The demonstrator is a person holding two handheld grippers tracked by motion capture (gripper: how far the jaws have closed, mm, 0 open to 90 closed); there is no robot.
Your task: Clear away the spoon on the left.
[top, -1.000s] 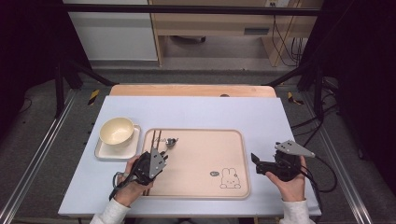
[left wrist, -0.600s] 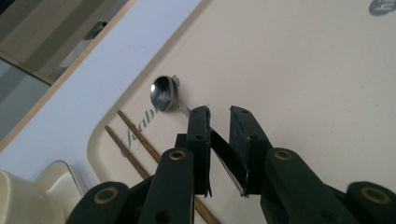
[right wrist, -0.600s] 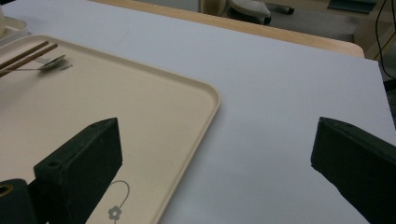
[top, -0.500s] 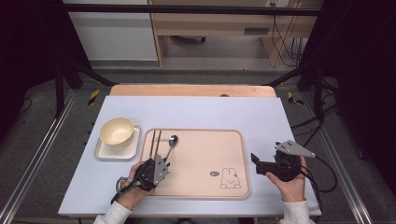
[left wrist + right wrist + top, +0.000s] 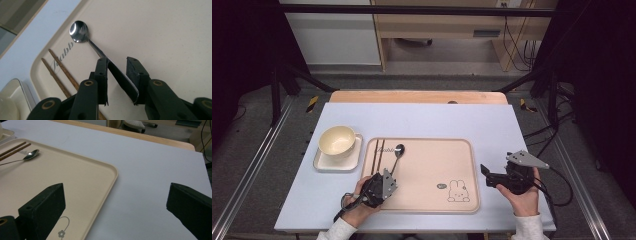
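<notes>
The left gripper (image 5: 117, 75), its jaws just opening, was releasing the spoon (image 5: 100, 51) at the tray's (image 5: 462, 150) 9 o'clock; next should come lifting away, while the right gripper (image 5: 117, 212) gaped empty.

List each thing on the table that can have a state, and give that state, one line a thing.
spoon: lying flat on the tray, handle between the left gripper's jaws
left gripper: jaws just opening, not pressing the handle
right gripper: open, empty
chopsticks: lying side by side on the tray
tray: flat on the table
bowl: upright, empty, on its plate
</notes>
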